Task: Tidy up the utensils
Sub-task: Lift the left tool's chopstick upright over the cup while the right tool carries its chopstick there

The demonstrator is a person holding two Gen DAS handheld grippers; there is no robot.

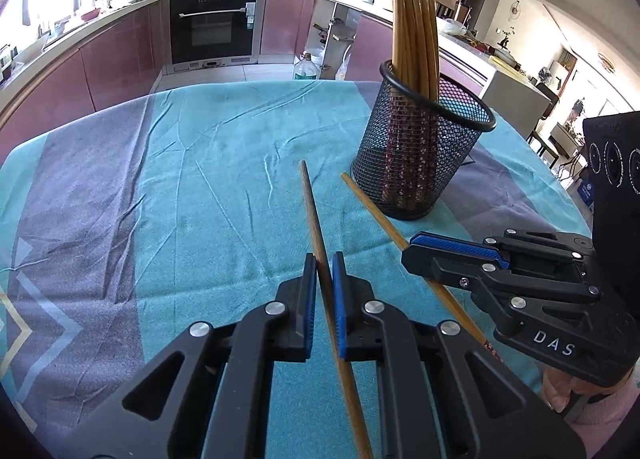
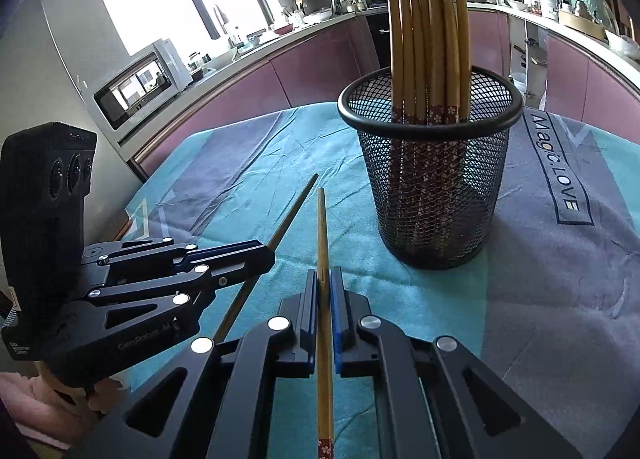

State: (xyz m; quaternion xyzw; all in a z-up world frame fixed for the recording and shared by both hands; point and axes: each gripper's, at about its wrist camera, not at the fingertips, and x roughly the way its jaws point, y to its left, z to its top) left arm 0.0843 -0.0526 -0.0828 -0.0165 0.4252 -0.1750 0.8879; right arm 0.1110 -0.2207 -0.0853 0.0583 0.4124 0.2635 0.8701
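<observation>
A black mesh cup (image 1: 420,155) (image 2: 434,187) stands upright on the table with several wooden chopsticks (image 1: 412,19) (image 2: 428,19) in it, tips up. In the left wrist view my left gripper (image 1: 323,271) is shut on a loose chopstick (image 1: 310,199) whose thin end points forward, left of the cup. My right gripper (image 2: 323,283) is shut on a second chopstick (image 2: 321,227) that points at the cup's left side. Each gripper shows in the other's view: the right gripper (image 1: 412,247) with its chopstick (image 1: 396,235), the left gripper (image 2: 269,255) with its chopstick (image 2: 296,208). The two grippers are side by side, close in front of the cup.
A teal and grey cloth (image 1: 180,179) (image 2: 560,279) covers the table. Behind its far edge are purple kitchen cabinets (image 1: 112,59), an oven (image 1: 214,27), a plastic bottle (image 1: 306,67) on the floor and a microwave (image 2: 136,83) on the counter.
</observation>
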